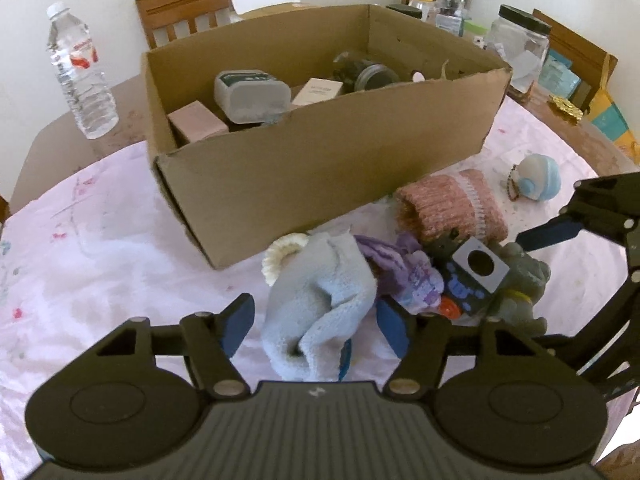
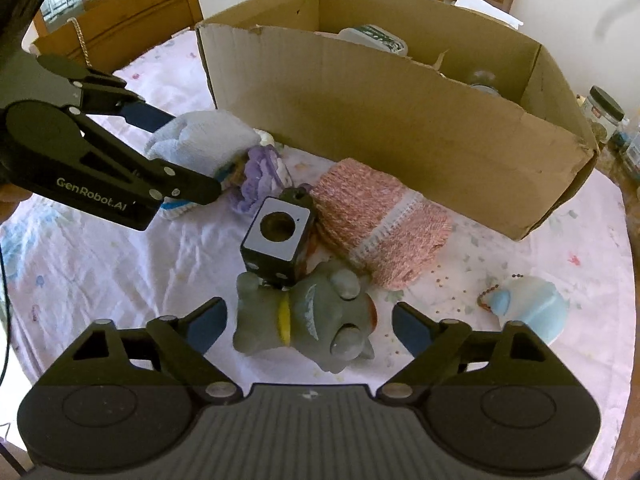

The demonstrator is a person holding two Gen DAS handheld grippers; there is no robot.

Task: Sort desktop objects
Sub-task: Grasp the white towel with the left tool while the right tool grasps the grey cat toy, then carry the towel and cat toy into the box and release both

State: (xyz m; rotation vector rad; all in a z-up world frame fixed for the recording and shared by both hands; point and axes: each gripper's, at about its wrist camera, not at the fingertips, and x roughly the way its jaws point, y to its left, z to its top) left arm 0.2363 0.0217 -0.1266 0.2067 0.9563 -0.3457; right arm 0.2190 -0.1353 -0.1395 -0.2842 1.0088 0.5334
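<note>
My left gripper (image 1: 316,322) is open, its jaws on either side of a light blue fluffy cloth (image 1: 320,304) lying on the pink tablecloth; it also shows in the right wrist view (image 2: 200,142). My right gripper (image 2: 310,326) is open around a grey toy figure (image 2: 308,316) lying on its side. A black cube with a round hole (image 2: 280,240) rests against the figure. A pink knitted piece (image 2: 376,224), a purple knitted piece (image 2: 260,178) and a pale blue keychain toy (image 2: 532,310) lie nearby. A cardboard box (image 1: 320,160) stands behind them, holding several items.
A water bottle (image 1: 80,68) stands at the far left. Jars (image 1: 520,44) and packets crowd the table's far right. Wooden chairs (image 1: 188,4) stand behind the table. A cream ring (image 1: 282,252) lies by the box's near corner.
</note>
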